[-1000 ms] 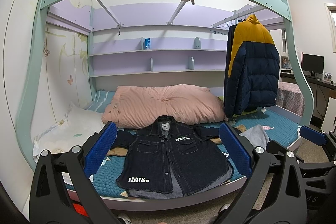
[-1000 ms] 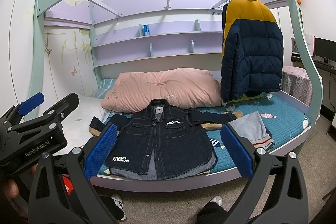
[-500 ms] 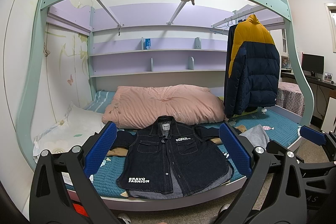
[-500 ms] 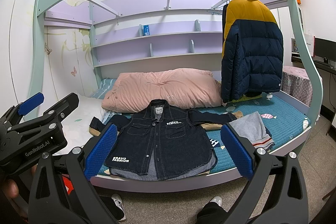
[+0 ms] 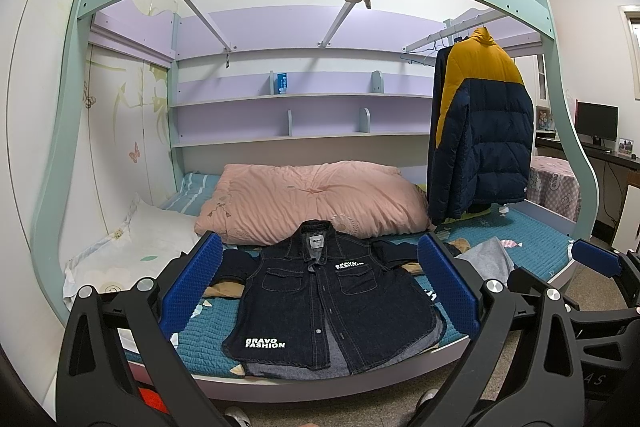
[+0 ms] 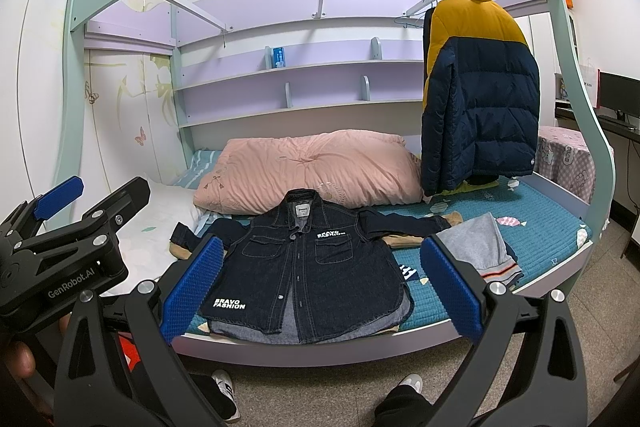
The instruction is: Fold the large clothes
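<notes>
So the denim jacket (image 5: pixel 328 291) lies flat, front up, at the bed (image 5: pixel 532 247) edge, ready for folding; left gripper (image 5: pixel 320 287) and right gripper (image 6: pixel 316 287) hover at 6 o'clock, jaws wide open, empty.

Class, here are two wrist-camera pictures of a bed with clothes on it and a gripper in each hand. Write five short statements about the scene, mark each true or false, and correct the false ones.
1. The denim jacket lies spread flat on the bed, front side up. True.
2. The left gripper grips the jacket's sleeve. False: its jaws are open and hold nothing.
3. The yellow and navy puffer coat hangs from a rail above the bed. True.
4. The pink duvet covers the jacket. False: it lies behind the jacket, beyond its collar.
5. The right gripper is shut. False: its jaws are wide open, short of the bed.
</notes>
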